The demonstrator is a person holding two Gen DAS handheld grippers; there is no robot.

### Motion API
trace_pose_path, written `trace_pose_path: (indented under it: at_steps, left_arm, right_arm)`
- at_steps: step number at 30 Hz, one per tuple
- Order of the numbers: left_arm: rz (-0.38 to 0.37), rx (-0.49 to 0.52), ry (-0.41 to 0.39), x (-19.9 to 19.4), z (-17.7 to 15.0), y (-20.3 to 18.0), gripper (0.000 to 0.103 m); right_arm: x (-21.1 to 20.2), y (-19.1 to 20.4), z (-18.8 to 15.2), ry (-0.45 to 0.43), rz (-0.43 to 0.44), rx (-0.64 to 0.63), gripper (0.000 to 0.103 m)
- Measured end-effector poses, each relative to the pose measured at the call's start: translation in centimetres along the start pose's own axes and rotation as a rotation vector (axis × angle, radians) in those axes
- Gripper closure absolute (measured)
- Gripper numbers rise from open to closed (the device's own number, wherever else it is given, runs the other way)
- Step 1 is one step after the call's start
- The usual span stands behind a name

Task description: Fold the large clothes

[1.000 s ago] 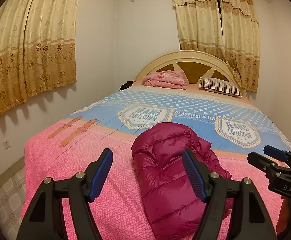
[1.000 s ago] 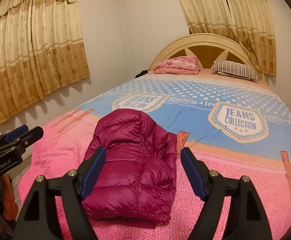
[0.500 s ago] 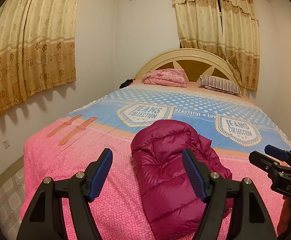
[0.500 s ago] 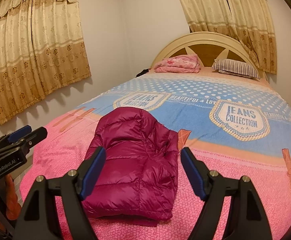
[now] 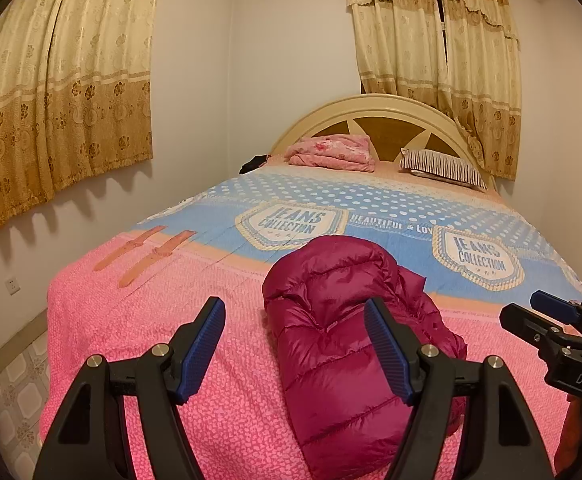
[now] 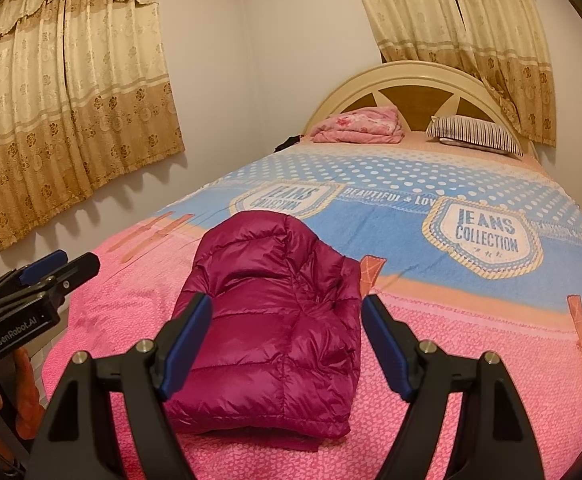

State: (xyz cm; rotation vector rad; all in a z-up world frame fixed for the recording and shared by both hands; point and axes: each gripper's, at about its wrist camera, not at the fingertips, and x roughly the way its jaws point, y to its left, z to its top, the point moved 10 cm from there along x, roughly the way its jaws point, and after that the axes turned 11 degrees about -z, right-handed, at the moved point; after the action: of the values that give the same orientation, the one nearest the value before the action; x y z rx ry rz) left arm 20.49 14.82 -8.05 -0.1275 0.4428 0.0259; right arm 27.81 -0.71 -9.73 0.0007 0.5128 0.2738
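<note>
A magenta puffer jacket (image 6: pixel 275 320), folded into a compact bundle, lies on the pink end of the bedspread (image 6: pixel 471 360) near the foot edge of the bed, while the left gripper (image 5: pixel 295 346) and right gripper (image 6: pixel 287 338) hover short of it, fingers spread wide, grasping nothing.

This is a bedroom in a home. A wide bed (image 5: pixel 139 320) with an arched cream headboard (image 5: pixel 375 104) fills the room, spread with a pink and blue blanket (image 6: pixel 471 336) printed "JEANS COLLECTION". A striped pillow (image 5: pixel 443 166) and a folded pink quilt (image 5: pixel 331 152) lie at its head. Gold floral curtains (image 5: pixel 59 92) hang on white walls; a tiled floor (image 5: pixel 15 404) shows beside the bed.
</note>
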Motion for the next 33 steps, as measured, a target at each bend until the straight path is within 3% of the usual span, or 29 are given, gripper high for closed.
trace_pose_path:
  at_steps: [33]
  left_arm:
    - [0.01, 0.008, 0.046, 1.2, -1.1, -0.1, 0.03]
  right_arm:
    - [0.2, 0.1, -0.4, 0.011, 0.005, -0.004, 0.023]
